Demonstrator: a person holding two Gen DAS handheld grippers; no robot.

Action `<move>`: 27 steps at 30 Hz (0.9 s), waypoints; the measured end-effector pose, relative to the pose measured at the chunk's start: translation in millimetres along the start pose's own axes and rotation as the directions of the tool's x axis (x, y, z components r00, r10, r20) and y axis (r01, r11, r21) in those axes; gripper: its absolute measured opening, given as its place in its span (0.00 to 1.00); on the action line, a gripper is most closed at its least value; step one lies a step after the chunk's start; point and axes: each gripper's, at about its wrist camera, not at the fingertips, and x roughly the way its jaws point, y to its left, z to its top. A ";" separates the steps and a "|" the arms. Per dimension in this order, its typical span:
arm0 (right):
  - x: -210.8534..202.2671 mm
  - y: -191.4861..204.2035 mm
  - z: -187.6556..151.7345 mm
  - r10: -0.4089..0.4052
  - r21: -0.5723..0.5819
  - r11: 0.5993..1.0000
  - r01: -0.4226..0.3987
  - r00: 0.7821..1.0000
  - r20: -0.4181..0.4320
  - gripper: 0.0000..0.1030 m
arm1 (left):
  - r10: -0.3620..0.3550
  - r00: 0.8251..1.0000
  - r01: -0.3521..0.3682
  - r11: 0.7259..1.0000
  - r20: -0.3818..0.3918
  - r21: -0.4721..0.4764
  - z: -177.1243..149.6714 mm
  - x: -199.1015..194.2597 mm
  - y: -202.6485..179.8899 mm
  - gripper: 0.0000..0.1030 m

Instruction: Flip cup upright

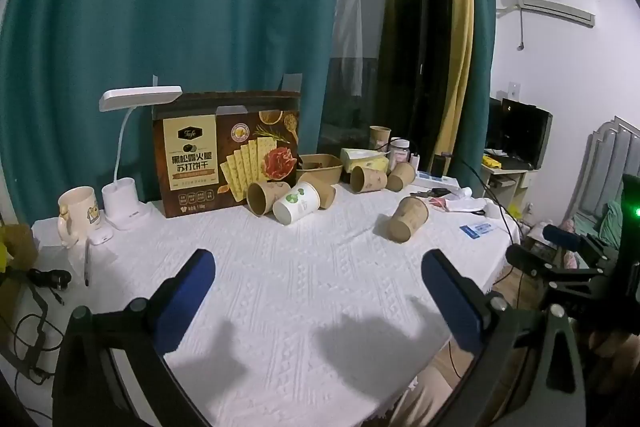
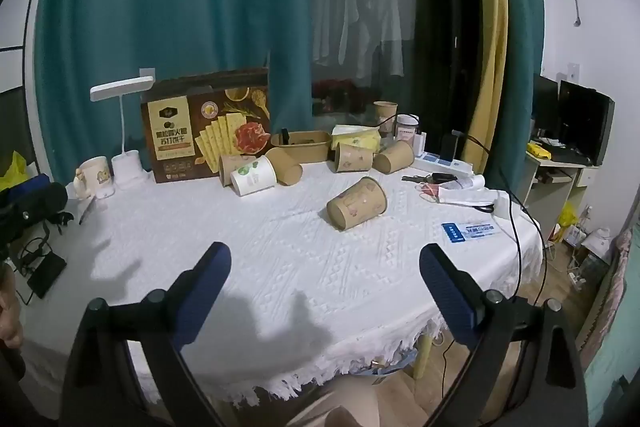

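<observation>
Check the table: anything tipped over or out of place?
Yes. Several paper cups lie on their sides: one brown cup alone mid-table, a white cup among brown ones by the cracker box, and two more by the tissue pack. No spill visible.

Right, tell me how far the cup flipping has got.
Done: nothing visible; the lone brown cup mid-table lies on its side, as do the cups by the cracker box. In hand: nothing; left gripper and right gripper hover open, short of it. Left: grasp the cup and stand it upright.
</observation>
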 end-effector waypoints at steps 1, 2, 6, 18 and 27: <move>-0.2 0.0 0.4 0.000 -0.001 1.000 0.000 1.000 0.000 0.91 | 0.000 1.000 0.000 1.000 0.002 0.001 -0.1 -0.1 0.0 1.00; -0.2 0.2 0.7 0.001 -0.002 1.000 -0.001 1.000 0.000 0.91 | 0.000 1.000 0.000 1.000 0.003 0.001 -0.1 -0.2 0.0 1.00; 0.0 0.5 1.1 0.005 -0.003 1.000 -0.005 1.000 -0.004 0.91 | 0.003 1.000 -0.003 1.000 0.005 0.001 0.3 0.0 -0.2 1.00; -1.0 -0.2 1.6 -0.002 -0.003 1.000 0.002 1.000 0.001 0.91 | 0.003 1.000 -0.003 1.000 0.017 -0.001 0.6 -1.1 -0.8 1.00; -2.7 1.4 3.8 0.003 -0.010 1.000 -0.003 1.000 -0.001 0.91 | 0.004 1.000 -0.004 1.000 0.026 -0.006 7.6 -6.5 0.4 1.00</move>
